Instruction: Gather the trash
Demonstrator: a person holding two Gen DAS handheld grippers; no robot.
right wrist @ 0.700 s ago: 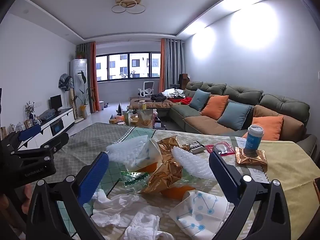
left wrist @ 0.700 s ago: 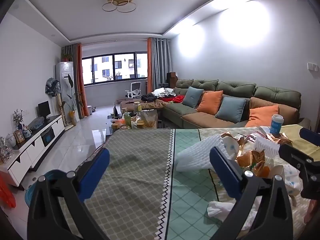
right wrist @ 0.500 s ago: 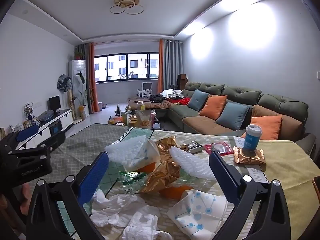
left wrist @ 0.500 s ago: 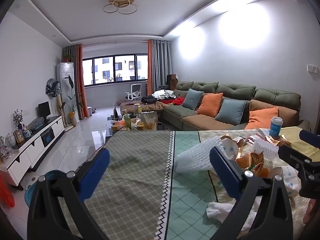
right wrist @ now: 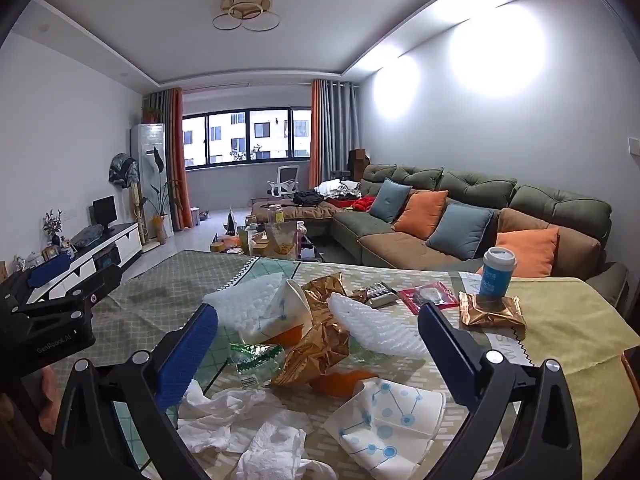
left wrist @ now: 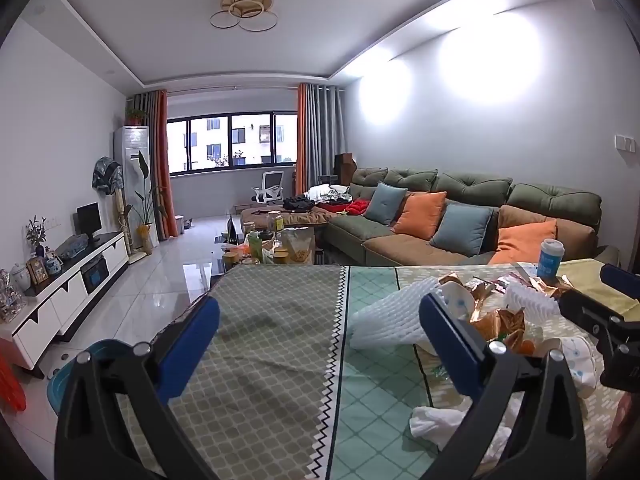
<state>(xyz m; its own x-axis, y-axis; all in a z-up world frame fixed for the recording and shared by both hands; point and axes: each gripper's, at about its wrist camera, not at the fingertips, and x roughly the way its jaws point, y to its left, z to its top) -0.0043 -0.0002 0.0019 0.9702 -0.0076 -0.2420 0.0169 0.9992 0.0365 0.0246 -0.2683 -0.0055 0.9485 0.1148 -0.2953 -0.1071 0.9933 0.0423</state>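
Here, from the left wrist, the left hand-held gripper (left wrist: 319, 322) hangs released over bare bench (left wrist: 260, 360) cloth, the trash (left wrist: 472, 320) heaped to its right, perhaps just behind its right finger. From the right wrist, the right hand-held gripper (right wrist: 318, 330) gapes wide above the trash (right wrist: 320, 344): foam, gold wrappers, tissues (right wrist: 248, 420), touching nothing

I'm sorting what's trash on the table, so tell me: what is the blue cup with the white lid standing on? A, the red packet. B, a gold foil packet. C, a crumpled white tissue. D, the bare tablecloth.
B: in the right wrist view the blue cup stands upright on a gold foil packet, apart from the red packet and the tissues.
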